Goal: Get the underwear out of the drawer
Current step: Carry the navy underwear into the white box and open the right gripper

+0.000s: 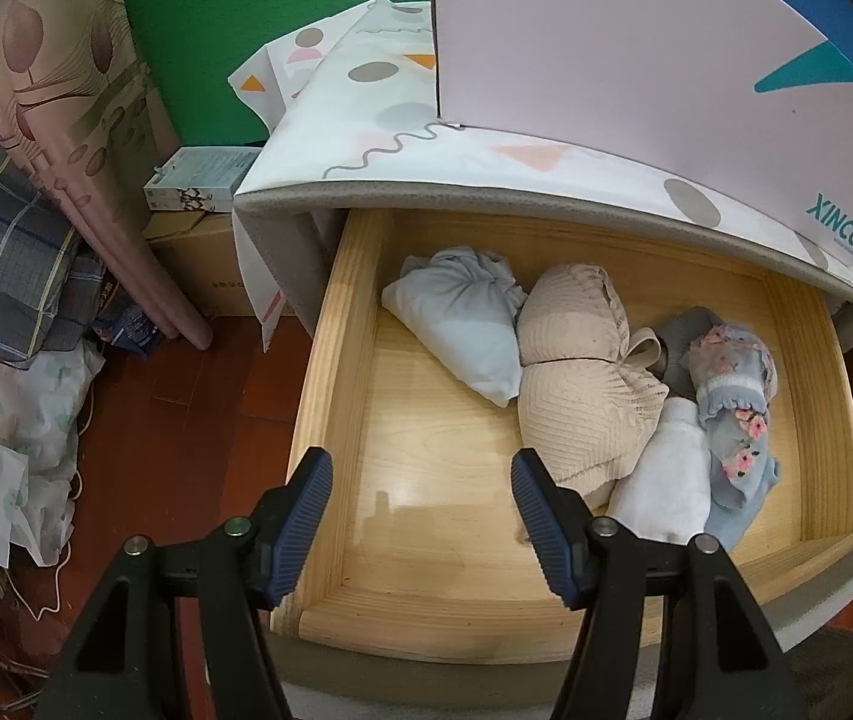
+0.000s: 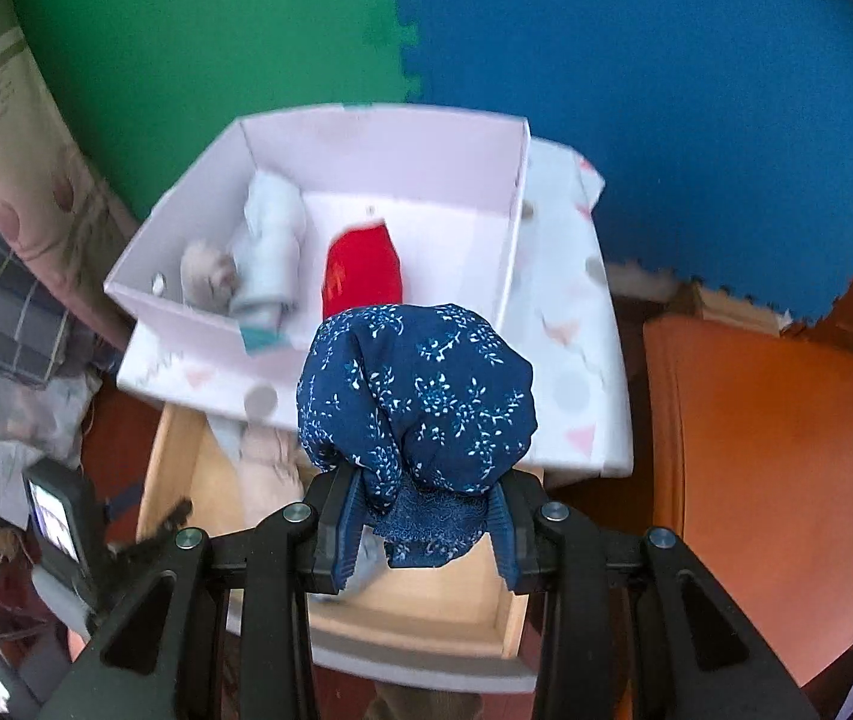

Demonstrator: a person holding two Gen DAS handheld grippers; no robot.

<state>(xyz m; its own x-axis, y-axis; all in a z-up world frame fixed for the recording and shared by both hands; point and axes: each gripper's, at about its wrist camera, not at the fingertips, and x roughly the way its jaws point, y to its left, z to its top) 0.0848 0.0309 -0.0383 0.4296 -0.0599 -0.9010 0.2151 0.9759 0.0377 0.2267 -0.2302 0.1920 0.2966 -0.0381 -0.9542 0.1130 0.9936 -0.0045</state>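
The right gripper (image 2: 423,516) pinches a bunched piece of navy floral underwear (image 2: 417,396), its blue pads pressed into the lower folds, with the bundle bulging out past the fingertips. Beyond it stands a pale box (image 2: 510,222) on the cabinet top, holding a red rolled garment (image 2: 361,270) and a white one (image 2: 270,252). The left gripper (image 1: 420,474) has its jaws spread with nothing between them, above the open wooden drawer (image 1: 330,360). Inside the drawer lie a light blue bundle (image 1: 462,324), a beige bra (image 1: 582,378), a white roll (image 1: 663,480) and a flowered piece (image 1: 738,396), bunched together towards the right side.
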